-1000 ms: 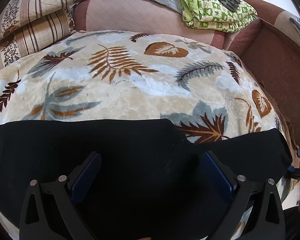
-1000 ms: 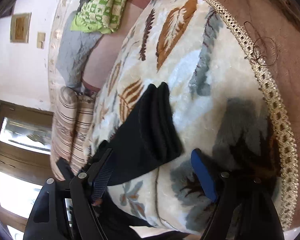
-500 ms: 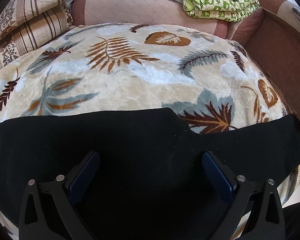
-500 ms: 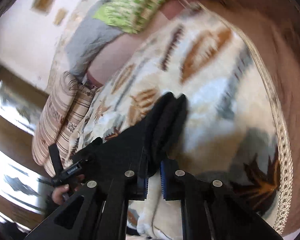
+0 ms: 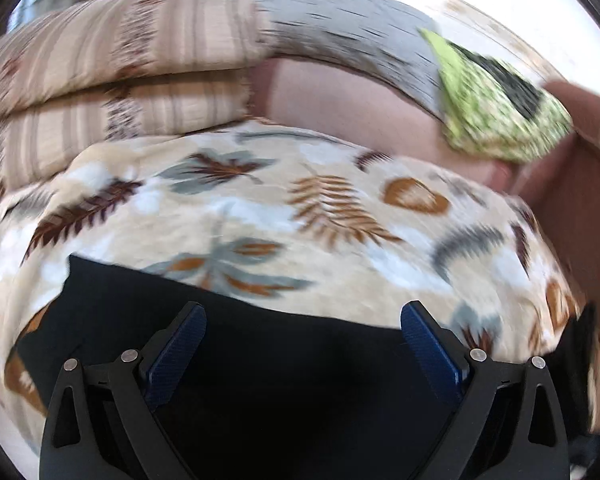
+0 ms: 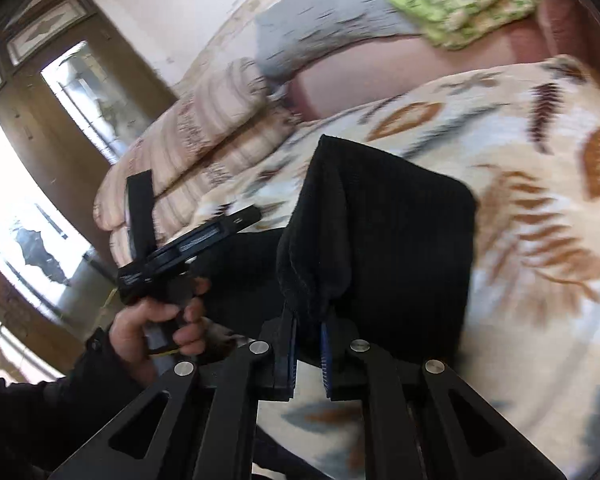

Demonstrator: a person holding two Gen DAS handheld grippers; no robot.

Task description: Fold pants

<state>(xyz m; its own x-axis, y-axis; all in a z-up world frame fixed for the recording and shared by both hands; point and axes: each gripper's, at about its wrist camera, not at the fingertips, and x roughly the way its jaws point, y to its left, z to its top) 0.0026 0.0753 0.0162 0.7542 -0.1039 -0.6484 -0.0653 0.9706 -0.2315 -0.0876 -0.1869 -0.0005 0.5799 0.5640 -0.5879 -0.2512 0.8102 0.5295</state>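
You are looking at a bed or sofa, hard to say which through the blur, covered by a cream blanket (image 5: 260,216) printed with brown and grey leaves. Striped pillows (image 5: 112,80) are stacked at its head beside a grey quilt (image 5: 352,36) and a folded green cloth (image 5: 496,120). Bright daylight comes through a brown-framed window (image 6: 80,92) set in a pale wall (image 6: 188,4).

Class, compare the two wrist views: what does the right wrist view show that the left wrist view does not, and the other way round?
Only the right wrist view shows the right tongs shut on a lifted end of the black pants, a hand holding the other tool, and the windows. Only the left wrist view shows the left tongs open over the pants. Both show the leaf-print blanket, striped pillows and green folded cloth.
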